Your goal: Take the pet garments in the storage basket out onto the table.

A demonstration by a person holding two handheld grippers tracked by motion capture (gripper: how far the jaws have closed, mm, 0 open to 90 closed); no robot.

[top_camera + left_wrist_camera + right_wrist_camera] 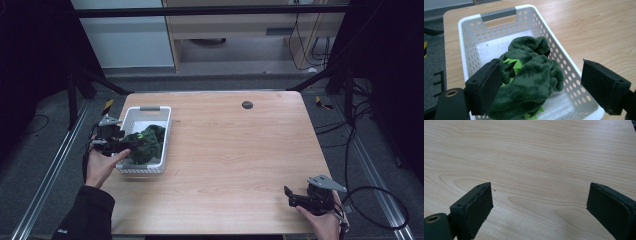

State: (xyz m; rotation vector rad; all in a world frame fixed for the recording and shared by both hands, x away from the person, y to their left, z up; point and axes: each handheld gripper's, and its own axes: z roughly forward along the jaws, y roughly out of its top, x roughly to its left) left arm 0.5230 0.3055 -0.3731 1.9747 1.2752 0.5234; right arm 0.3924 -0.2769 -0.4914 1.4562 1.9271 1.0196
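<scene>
Here, 1 white basket (571, 67) holds 1 green plush cloth (529, 80) (crumpled), with 2 claws, left (541, 85) and right (539, 207), both spread wide.

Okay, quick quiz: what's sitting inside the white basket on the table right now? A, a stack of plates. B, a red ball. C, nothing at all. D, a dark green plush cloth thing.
D: the left gripper view shows a dark green plush item with bright green spiky trim bunched up in the white basket, with the left gripper open around it.
</scene>
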